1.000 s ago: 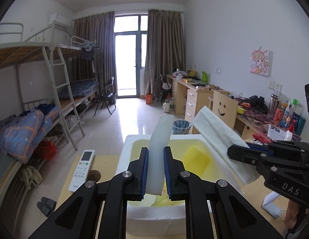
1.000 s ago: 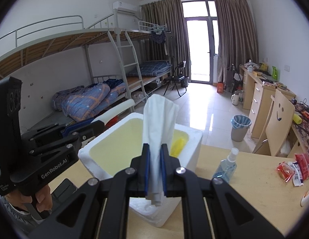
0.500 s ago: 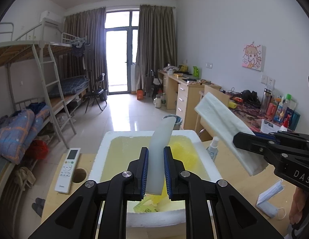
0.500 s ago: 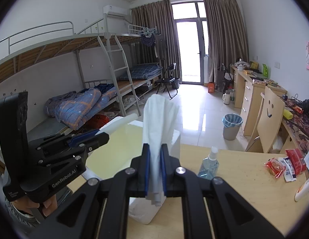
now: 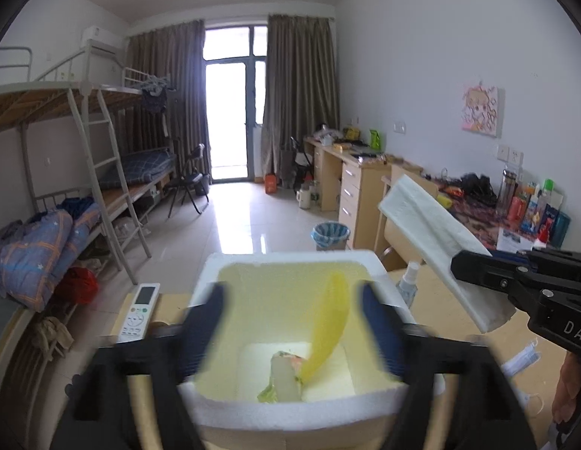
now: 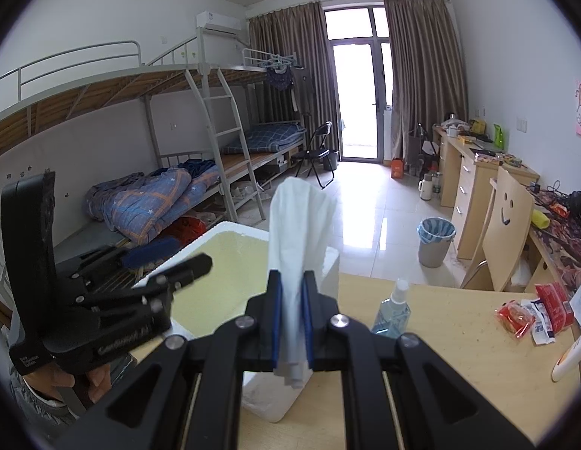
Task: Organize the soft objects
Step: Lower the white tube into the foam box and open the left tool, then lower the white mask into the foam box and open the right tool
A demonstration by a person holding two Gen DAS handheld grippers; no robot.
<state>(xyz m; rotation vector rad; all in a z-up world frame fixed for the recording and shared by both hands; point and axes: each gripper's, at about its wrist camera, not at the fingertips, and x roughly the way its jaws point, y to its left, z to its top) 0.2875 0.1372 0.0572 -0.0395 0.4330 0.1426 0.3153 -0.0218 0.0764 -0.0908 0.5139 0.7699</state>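
Observation:
A white foam box (image 5: 290, 412) with a yellowish inside stands on the wooden table. My left gripper (image 5: 290, 300) hangs over it, its jaws opening wide and blurred, with nothing pressed between the pads. A pale translucent soft strip (image 5: 286, 377) lies on the box floor beside a yellow soft piece (image 5: 328, 322) that leans on the wall. My right gripper (image 6: 290, 292) is shut on a folded white cloth (image 6: 299, 225), held upright just right of the box (image 6: 222, 262). The left wrist view shows that cloth (image 5: 433, 240) slanting up at the right. In the right wrist view the left gripper (image 6: 170, 258) sits at the left.
A white remote control (image 5: 138, 311) lies left of the box. A clear spray bottle (image 6: 393, 309) stands on the table right of it. Red snack packets (image 6: 530, 311) and a face mask (image 5: 523, 360) lie further right. Behind the table stands a wooden chair (image 6: 508, 232).
The left jaws have sprung apart and the pale strip they held has dropped into the box. The right gripper keeps its hold on the white cloth.

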